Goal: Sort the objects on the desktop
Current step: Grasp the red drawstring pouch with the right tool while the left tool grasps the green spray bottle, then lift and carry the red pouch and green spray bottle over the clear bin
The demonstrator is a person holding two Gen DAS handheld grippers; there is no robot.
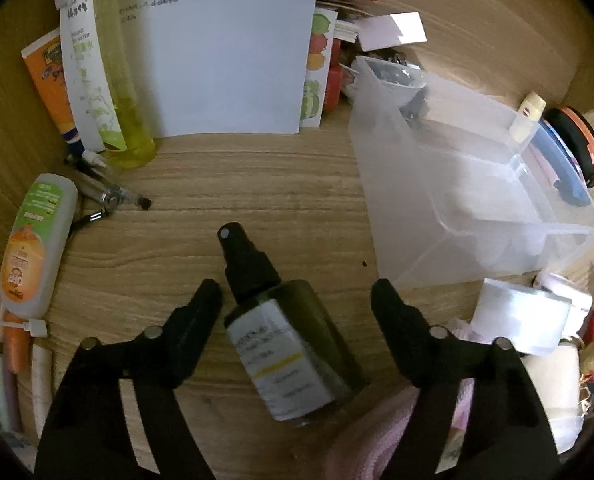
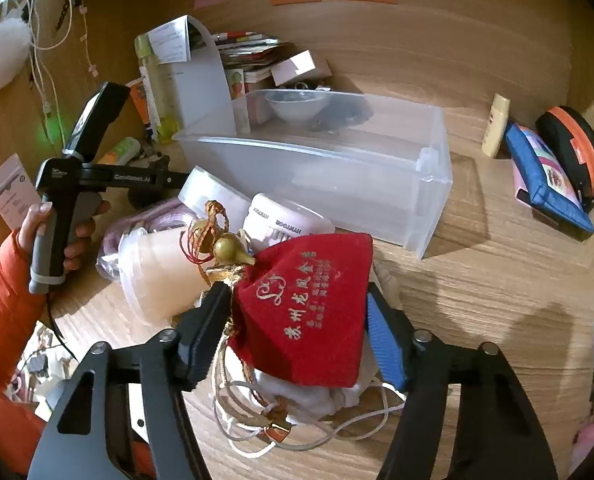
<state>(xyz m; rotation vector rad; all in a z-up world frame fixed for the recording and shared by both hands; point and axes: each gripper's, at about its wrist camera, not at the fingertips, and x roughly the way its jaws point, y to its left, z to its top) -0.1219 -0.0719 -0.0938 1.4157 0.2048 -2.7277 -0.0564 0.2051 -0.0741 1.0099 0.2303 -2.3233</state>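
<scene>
left gripper [image 1: 297, 300] points down at the wooden desk [image 1: 257, 192], jaws released. a dark green spray bottle with black pump cap and white label [image 1: 293, 344] lies on its side between them, cap pointing away from the camera. left finger [image 1: 201, 304] sits just beside the bottle neck, right finger [image 1: 393, 308] stands clear of the body; neither visibly presses on it.

right gripper [image 2: 297, 316] straddles a red velvet drawstring pouch with gold lettering [image 2: 309, 300]. black pad on the left and blue ribbed pad [image 2: 381, 340] on the right both sit against the pouch sides, so the jaws read as clenched on the pouch. pouch rests on top of a heap: white cloth and a white cord [image 2: 297, 432] under it, a small brass gourd charm with red braided cord [image 2: 227, 248] touching its top left corner, a translucent plastic cup [image 2: 157, 272] beside that.

clear rectangular plastic storage bin [image 2: 337, 168] stands on the desk just beyond the heap, looks empty in the part visible. behind it a white bowl [image 2: 295, 106] and a stack of cards and paper.

far right of the desk: blue zip pouch [image 2: 545, 176], black and orange round case [image 2: 573, 148], small cream bottle [image 2: 496, 124], all well apart from the bin.

left side, left wrist view: tall yellow-green bottle [image 1: 125, 92], orange tube [image 1: 51, 80], white squeeze bottle with orange and green label [image 1: 33, 248] lying flat, pens beside it.

a hand [image 2: 61, 236] in an orange sleeve holds the left gripper's handle, seen from the right wrist view.
</scene>
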